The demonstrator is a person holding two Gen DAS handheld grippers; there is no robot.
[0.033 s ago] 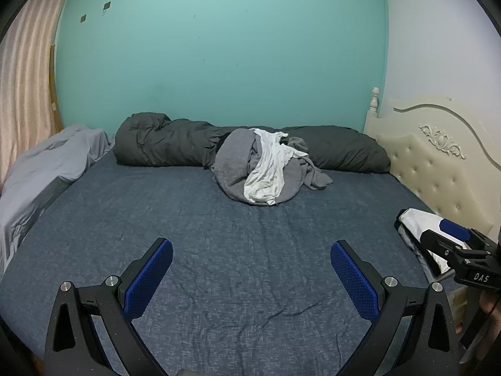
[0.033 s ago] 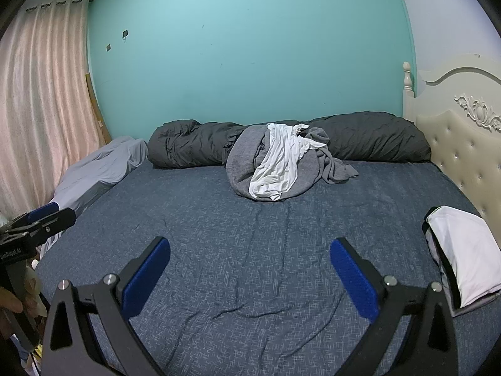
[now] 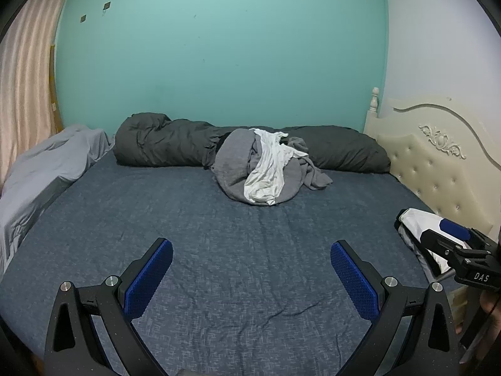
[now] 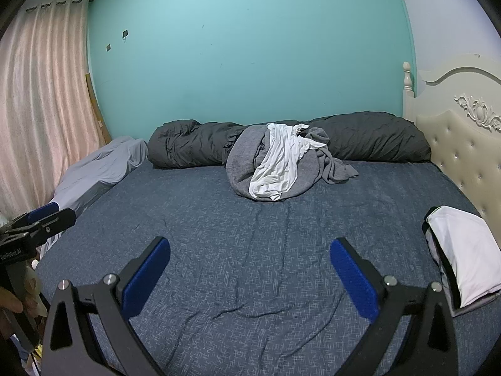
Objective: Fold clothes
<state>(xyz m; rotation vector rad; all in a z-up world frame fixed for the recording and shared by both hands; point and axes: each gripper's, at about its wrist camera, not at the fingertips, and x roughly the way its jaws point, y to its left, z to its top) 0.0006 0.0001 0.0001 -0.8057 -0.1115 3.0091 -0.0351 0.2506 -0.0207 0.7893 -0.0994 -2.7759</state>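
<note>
On the blue bed sheet, grey/white clothes pile sits against the dark duvet. Left gripper and right gripper both spread wide, holding nothing. Folded stack near headboard.

The left gripper is held level, pointing forward along its two fingers. Its jaws stand wide apart, with nothing between the blue ribbed pads. The black finger arms splay outward from the lower edge of the left wrist view.

The right gripper takes the same pose: jaws spread wide, blue pads facing each other across an empty gap.

Each gripper appears in the other's view. In the right wrist view the left unit sits at the left edge, gripped from below by a hand. In the left wrist view the right unit sits at the right edge; part of a hand shows beneath it.
</note>
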